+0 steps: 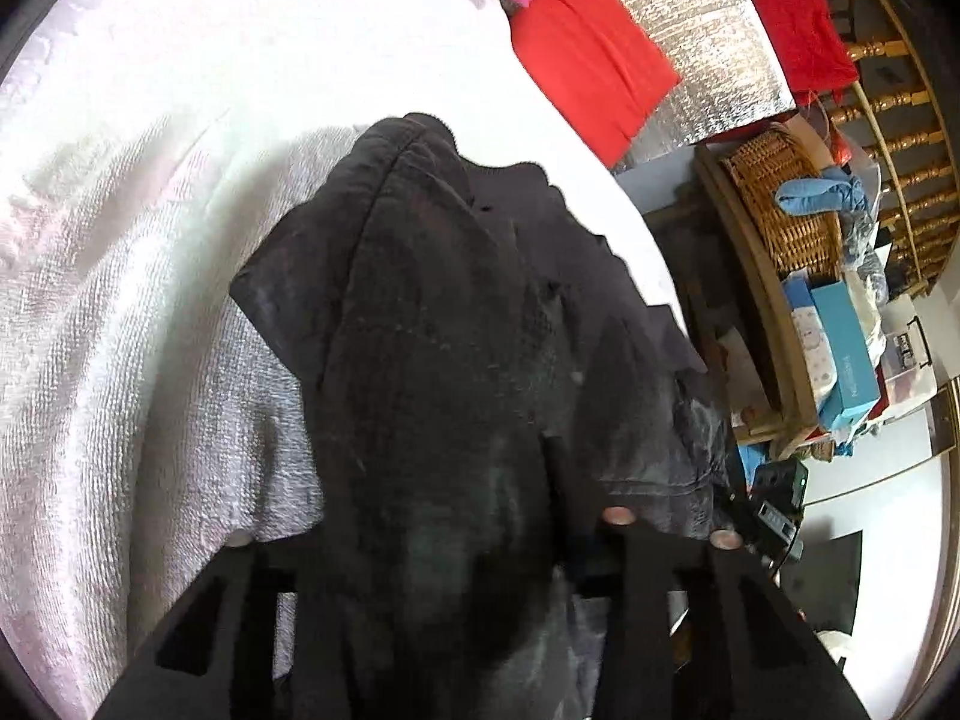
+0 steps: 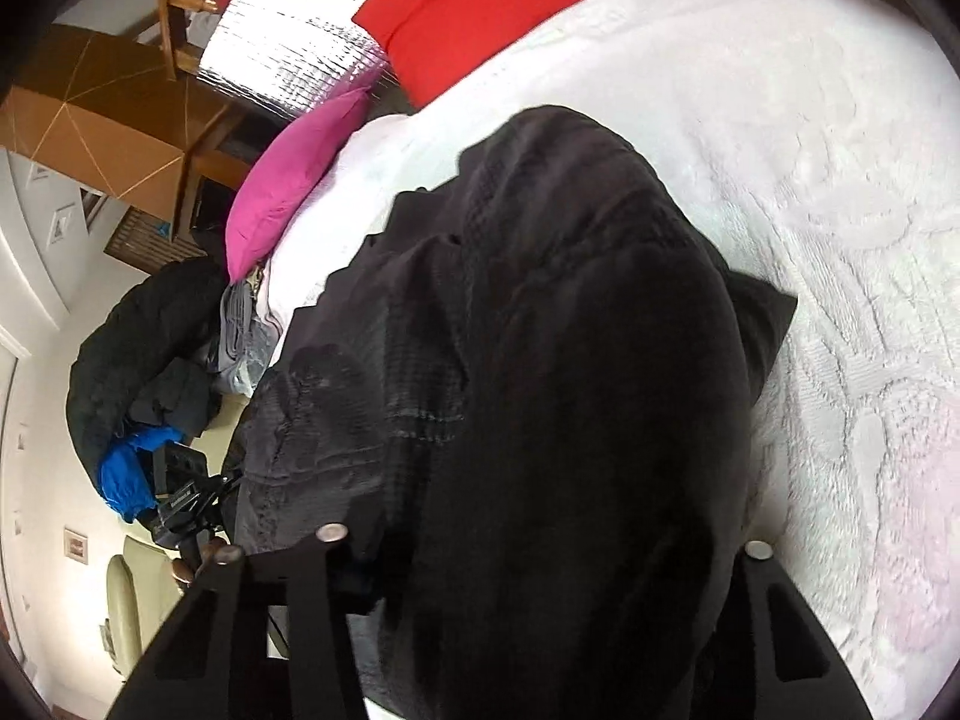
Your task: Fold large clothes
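Note:
A large black garment (image 1: 432,348) hangs bunched from my left gripper (image 1: 462,540), draped over its fingers above the white textured bedspread (image 1: 150,240). The left jaws are shut on the cloth, their tips hidden under it. In the right wrist view the same black garment (image 2: 570,360) covers my right gripper (image 2: 540,546), which is shut on it too. The right gripper's black frame (image 2: 270,600) shows at the bottom. The garment trails down onto the bedspread (image 2: 810,180).
Red cushions (image 1: 588,60) and a pink pillow (image 2: 288,186) lie at the head of the bed against a silver quilted panel (image 1: 708,30). A wicker basket (image 1: 786,204) and boxes stand beside the bed. A pile of dark and blue clothes (image 2: 138,372) sits off the bed's side.

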